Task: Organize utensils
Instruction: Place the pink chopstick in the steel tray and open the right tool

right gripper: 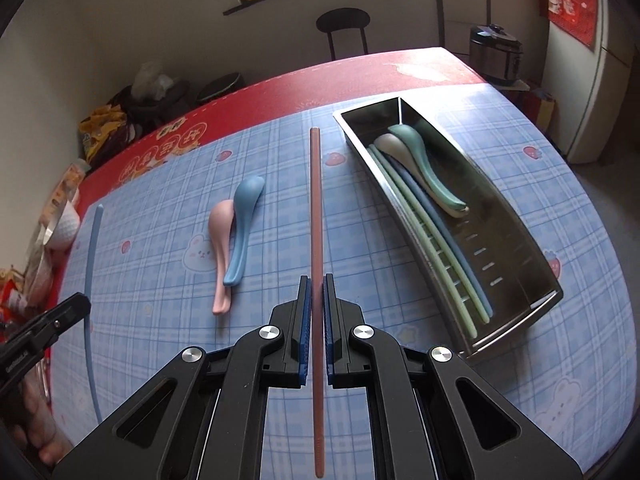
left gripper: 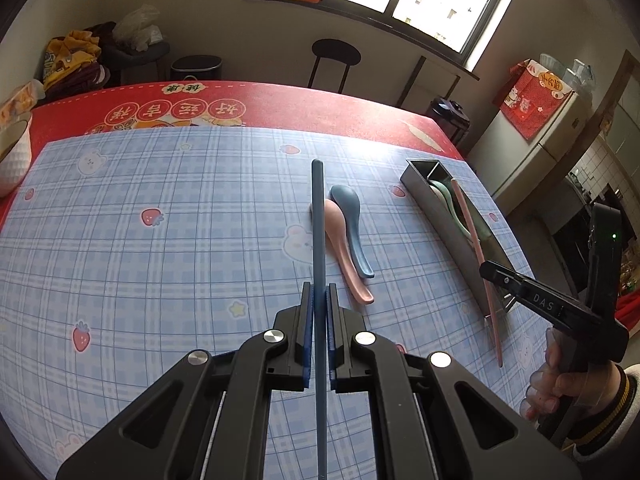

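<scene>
Blue plaid cloth covers the tabletop [right gripper: 520, 208]. At its middle a pink spoon [right gripper: 221, 248] and a blue spoon [right gripper: 242, 232] lie touching. To the right, the steel utensil tray [right gripper: 508, 216] holds two spoons and several chopsticks. Left gripper [left gripper: 319, 294] is clamped on a blue chopstick [left gripper: 317, 220]; right gripper [right gripper: 316, 286] is clamped on a pink chopstick [right gripper: 316, 200], just left of the tray.

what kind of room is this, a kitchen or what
Probably a home dining area beside a kitchen: a table under a blue checked strawberry tablecloth, a black electric rice cooker on the floor by a white fridge, and a stainless steel utensil tray holding spoons and chopsticks.
</scene>
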The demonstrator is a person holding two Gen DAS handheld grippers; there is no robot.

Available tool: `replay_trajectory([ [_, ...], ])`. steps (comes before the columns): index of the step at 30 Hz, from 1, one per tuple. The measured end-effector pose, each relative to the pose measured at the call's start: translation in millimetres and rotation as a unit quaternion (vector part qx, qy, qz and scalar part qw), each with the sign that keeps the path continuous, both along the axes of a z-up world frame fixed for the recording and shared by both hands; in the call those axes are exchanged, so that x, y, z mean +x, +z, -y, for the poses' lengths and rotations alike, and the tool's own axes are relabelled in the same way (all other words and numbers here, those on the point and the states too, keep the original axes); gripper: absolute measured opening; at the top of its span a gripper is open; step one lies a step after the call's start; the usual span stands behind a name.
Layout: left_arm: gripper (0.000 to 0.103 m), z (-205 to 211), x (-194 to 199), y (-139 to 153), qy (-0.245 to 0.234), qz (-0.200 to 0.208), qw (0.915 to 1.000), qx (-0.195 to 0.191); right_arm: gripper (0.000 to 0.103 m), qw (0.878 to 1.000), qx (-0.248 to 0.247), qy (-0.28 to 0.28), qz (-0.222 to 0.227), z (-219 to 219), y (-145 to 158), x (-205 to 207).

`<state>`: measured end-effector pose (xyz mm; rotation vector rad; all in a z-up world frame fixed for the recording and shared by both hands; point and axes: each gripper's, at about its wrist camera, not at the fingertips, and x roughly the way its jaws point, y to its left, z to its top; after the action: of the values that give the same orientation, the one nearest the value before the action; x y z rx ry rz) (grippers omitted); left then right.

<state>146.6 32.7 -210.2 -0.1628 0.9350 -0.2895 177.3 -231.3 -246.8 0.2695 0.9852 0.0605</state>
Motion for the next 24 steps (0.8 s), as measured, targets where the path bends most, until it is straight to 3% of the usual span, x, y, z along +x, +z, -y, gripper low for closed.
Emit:
replay_trajectory([
  [6, 0.006, 13, 4, 5, 0.007, 0.002, 1.0, 0.006, 0.005, 1.0, -0.004, 0.002, 0.009, 35, 12, 16],
  [13, 0.006, 27, 3, 5, 0.022, -0.002, 0.9997, 0.014, 0.005, 0.998, -0.047, 0.038, 0.013, 65, 11, 40],
  [24, 0.006, 40, -6, 5, 0.067, -0.013, 0.9973, 0.028, 0.005, 0.986, -0.091, 0.137, 0.002, 91, -7, 86],
])
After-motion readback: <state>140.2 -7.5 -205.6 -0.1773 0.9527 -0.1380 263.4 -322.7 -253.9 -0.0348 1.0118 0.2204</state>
